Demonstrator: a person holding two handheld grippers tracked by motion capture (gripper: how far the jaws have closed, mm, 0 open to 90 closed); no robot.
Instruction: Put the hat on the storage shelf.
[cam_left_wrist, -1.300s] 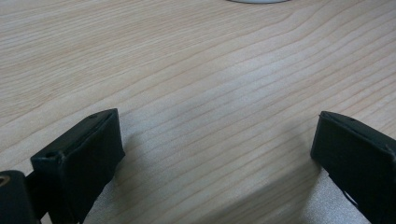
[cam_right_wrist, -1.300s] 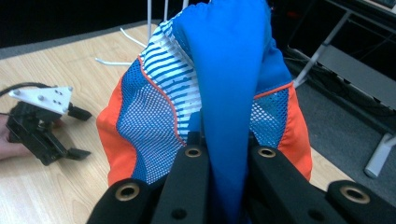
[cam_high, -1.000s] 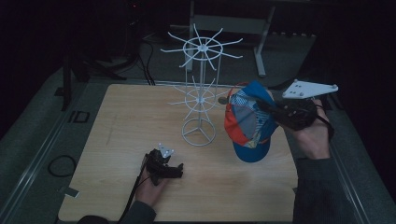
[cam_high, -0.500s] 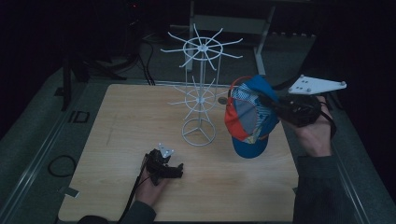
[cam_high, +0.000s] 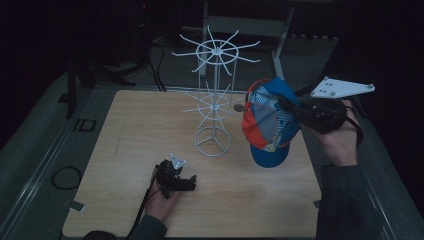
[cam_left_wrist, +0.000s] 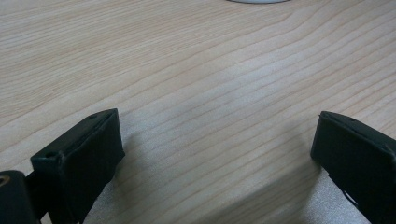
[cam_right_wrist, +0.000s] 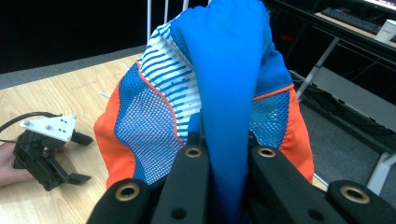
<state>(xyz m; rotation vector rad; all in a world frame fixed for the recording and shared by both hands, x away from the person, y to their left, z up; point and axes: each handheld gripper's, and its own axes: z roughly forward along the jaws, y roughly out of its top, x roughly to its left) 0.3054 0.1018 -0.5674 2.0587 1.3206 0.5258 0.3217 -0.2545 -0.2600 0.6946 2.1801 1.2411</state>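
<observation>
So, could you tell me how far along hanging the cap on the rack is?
Done: the cap is off the table, clamped in the right gripper. In hand: it hangs beside the white wire rack, near the lower arms. Left: no arm carries it yet. The left gripper rests open on the table.

Swung the cap (cam_high: 269, 122) round in the right gripper (cam_high: 292, 111), clamped on its blue fabric. Turned its orange and mesh side more toward the white wire rack (cam_high: 214, 95). Tipped the brim lower, down toward the table beside the rack's ring base. Edged the cap slightly nearer the rack's lower spokes, without touching them. Tilted the grey plate on the right gripper a little further from the rack.
</observation>
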